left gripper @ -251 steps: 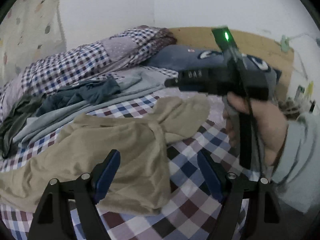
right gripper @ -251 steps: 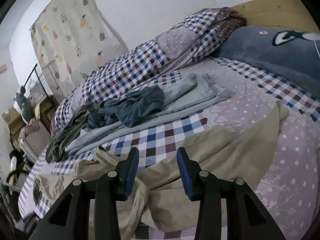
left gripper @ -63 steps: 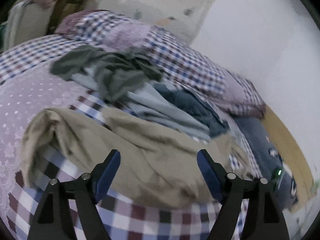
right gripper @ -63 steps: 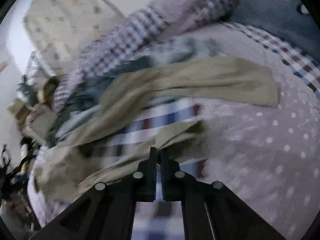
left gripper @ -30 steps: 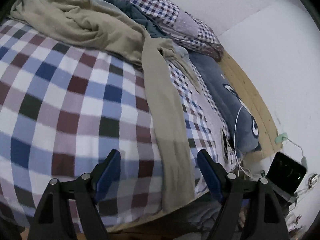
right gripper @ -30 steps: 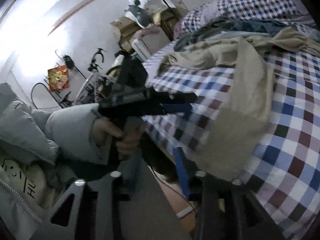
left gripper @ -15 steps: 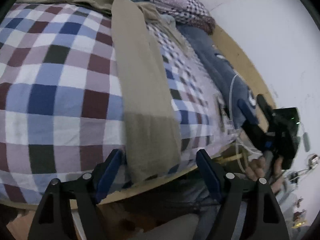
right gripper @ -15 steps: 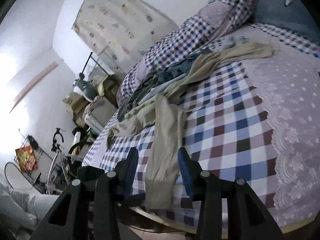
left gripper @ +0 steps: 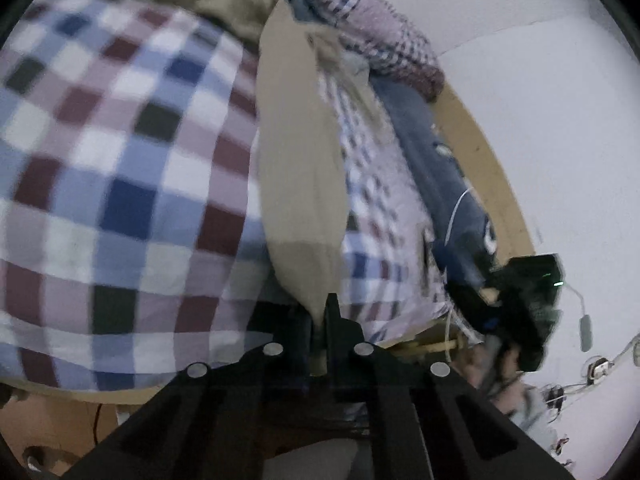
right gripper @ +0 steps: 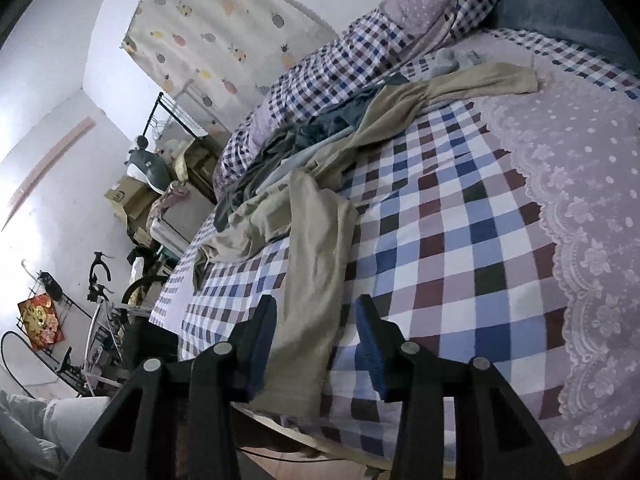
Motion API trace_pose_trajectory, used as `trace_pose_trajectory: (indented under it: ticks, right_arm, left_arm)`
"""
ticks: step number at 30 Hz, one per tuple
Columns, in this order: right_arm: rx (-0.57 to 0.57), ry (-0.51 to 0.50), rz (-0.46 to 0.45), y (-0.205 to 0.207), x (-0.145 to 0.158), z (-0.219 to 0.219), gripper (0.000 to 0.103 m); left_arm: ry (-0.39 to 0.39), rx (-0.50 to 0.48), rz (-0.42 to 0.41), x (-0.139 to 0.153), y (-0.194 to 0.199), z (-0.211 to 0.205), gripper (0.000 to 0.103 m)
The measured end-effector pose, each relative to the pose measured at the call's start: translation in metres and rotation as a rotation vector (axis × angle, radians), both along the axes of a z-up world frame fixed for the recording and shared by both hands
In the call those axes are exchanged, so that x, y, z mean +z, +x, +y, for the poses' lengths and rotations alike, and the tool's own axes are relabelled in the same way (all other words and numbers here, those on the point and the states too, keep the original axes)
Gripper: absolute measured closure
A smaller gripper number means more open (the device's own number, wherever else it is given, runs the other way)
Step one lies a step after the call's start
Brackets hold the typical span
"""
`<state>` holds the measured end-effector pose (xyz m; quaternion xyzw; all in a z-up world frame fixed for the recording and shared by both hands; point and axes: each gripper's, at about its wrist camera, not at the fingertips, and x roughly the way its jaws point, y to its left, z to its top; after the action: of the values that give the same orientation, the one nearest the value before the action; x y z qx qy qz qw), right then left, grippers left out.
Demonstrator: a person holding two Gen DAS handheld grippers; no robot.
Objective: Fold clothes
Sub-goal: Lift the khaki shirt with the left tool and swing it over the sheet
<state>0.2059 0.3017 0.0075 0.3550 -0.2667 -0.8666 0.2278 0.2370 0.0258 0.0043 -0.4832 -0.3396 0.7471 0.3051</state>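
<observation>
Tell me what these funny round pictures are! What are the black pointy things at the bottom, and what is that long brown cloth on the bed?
The black things are grippers, like big tweezers. A person holds one in each hand. Each gripper has a small camera on it that looks forward along its two fingers, and its wide lens makes the picture look round.

One picture comes from the left gripper. Its fingers are pinched shut on the end of the tan garment, close to the edge of the bed.

The other picture comes from the right gripper. Its fingers are open, with the same tan garment lying between them, not squeezed.

The garment stretches across a checkered bedsheet. Farther back lies a pile of other clothes, grey and bluish, and a checkered quilt.

The job is folding clothes.
</observation>
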Motion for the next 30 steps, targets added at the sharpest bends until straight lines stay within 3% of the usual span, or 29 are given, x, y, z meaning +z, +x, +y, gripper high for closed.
trace_pose_trajectory:
  ticks: [6, 12, 21, 25, 30]
  right_arm:
    - [0.024, 0.003, -0.013, -0.012, -0.003, -0.014, 0.058]
    - [0.060, 0.020, -0.027, -0.024, -0.007, -0.033, 0.058]
    - [0.096, 0.040, -0.048, -0.040, -0.011, -0.056, 0.058]
    - [0.107, 0.056, -0.058, -0.046, -0.013, -0.066, 0.058]
    - [0.121, 0.093, -0.075, -0.054, -0.017, -0.079, 0.058]
  left_arm:
    - [0.052, 0.145, 0.089, 0.054, 0.002, -0.084, 0.099]
    - [0.035, 0.401, 0.223, 0.119, 0.006, -0.220, 0.100]
    - [-0.185, 0.886, 0.412, 0.218, 0.001, -0.439, 0.100]
    - [-0.307, 1.049, 0.406, 0.241, -0.007, -0.510, 0.100]
    - [-0.395, 1.280, 0.315, 0.249, -0.005, -0.597, 0.101]
